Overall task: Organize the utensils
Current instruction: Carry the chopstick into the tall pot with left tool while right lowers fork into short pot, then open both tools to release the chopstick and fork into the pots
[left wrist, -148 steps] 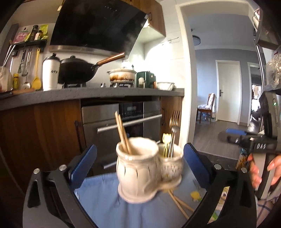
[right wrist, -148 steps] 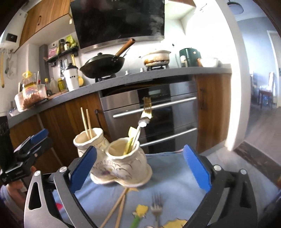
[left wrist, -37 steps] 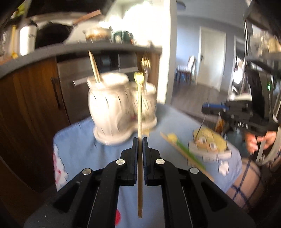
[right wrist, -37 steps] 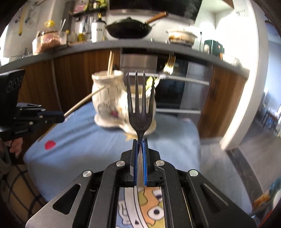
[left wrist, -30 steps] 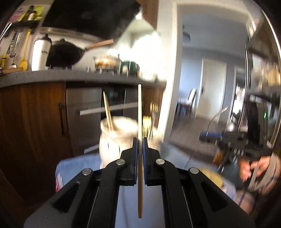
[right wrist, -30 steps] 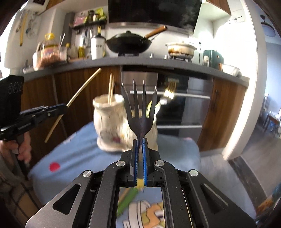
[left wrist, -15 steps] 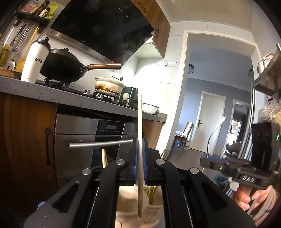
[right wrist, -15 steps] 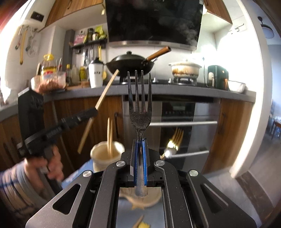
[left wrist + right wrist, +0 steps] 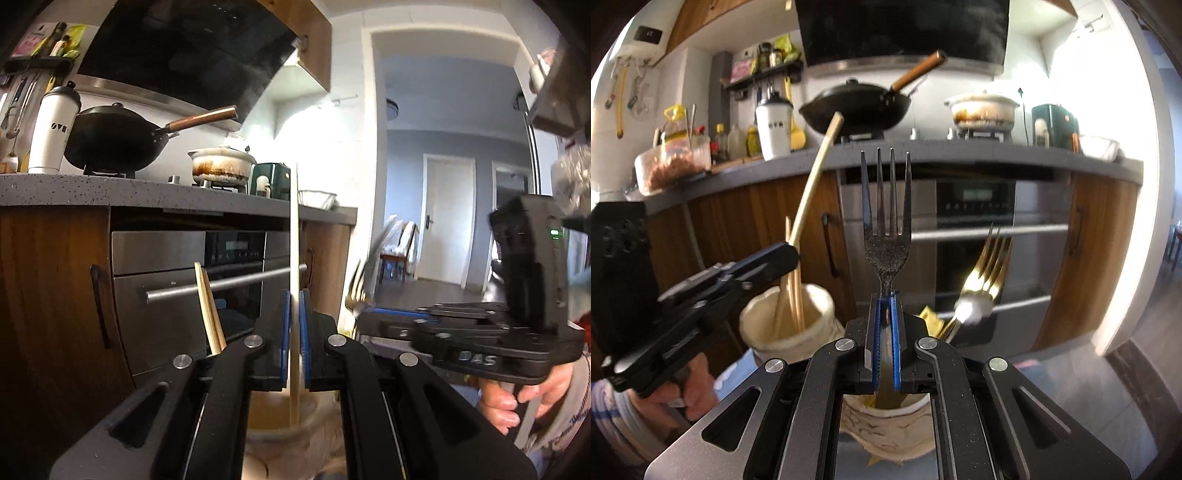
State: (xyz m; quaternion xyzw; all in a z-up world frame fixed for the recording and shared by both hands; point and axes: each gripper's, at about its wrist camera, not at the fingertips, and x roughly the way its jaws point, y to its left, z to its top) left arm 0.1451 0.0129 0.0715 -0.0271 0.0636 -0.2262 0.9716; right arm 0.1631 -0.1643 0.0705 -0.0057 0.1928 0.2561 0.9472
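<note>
Reading "DAS" on right claw (image 9: 364, 317) | white tumbler (image 9: 53, 129) lettering illegible

1. Chopstick (image 9: 294, 236): pale wood.
2. Fork (image 9: 885, 229): dark, speckled grey.
3. Second fork (image 9: 988, 266): shiny gold.
4. Utensil holder (image 9: 786, 332): cream ceramic.
5. Fingers (image 9: 874, 332): black, blue pads.
6. Wok (image 9: 855, 107): black, brown handle.

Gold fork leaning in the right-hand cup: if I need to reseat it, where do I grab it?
Grip the gold fork on its bare neck below the tines, coming from above right; it leans that way out of the cup, clear of the right gripper and its dark fork.
</note>
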